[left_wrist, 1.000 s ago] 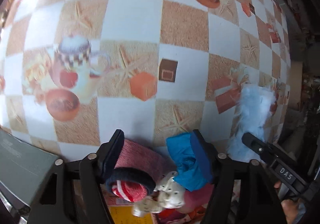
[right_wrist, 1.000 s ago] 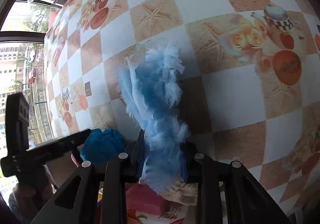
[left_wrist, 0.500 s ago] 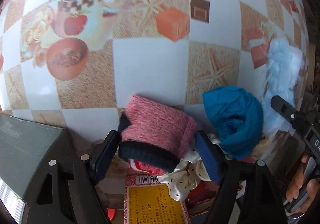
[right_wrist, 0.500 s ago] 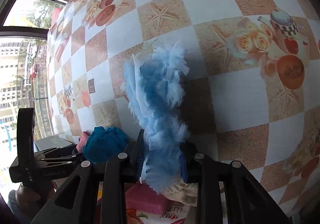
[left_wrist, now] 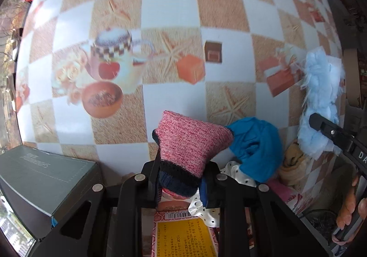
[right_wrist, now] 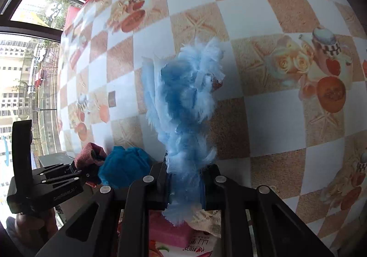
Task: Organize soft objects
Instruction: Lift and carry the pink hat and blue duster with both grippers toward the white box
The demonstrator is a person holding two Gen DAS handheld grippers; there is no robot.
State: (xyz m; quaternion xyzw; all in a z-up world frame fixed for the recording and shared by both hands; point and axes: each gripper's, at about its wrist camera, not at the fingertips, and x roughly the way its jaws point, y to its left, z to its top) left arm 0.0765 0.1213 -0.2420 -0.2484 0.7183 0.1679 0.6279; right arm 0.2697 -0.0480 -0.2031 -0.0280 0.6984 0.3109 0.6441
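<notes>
My left gripper [left_wrist: 181,184] is shut on a pink knitted sock with a dark blue cuff [left_wrist: 190,142] and holds it up over the checked tablecloth [left_wrist: 169,11]. My right gripper [right_wrist: 184,184] is shut on a fluffy light-blue cloth [right_wrist: 183,105] that stands upright between its fingers. A crumpled blue cloth [left_wrist: 254,149] lies just right of the sock, between the two grippers; it also shows in the right wrist view [right_wrist: 123,165]. The fluffy cloth also shows at the right of the left wrist view [left_wrist: 321,100].
A grey-green box [left_wrist: 43,179] lies at the lower left. Below the grippers are a white polka-dot cloth [left_wrist: 234,172], a yellow cloth [left_wrist: 293,165], a pink item [right_wrist: 169,231] and a yellow-labelled packet [left_wrist: 185,238]. A window [right_wrist: 25,66] is at the left.
My left gripper has closed on the pink sock and lifted it off the pile. The right gripper has kept hold of the fluffy blue cloth and shifted little.
</notes>
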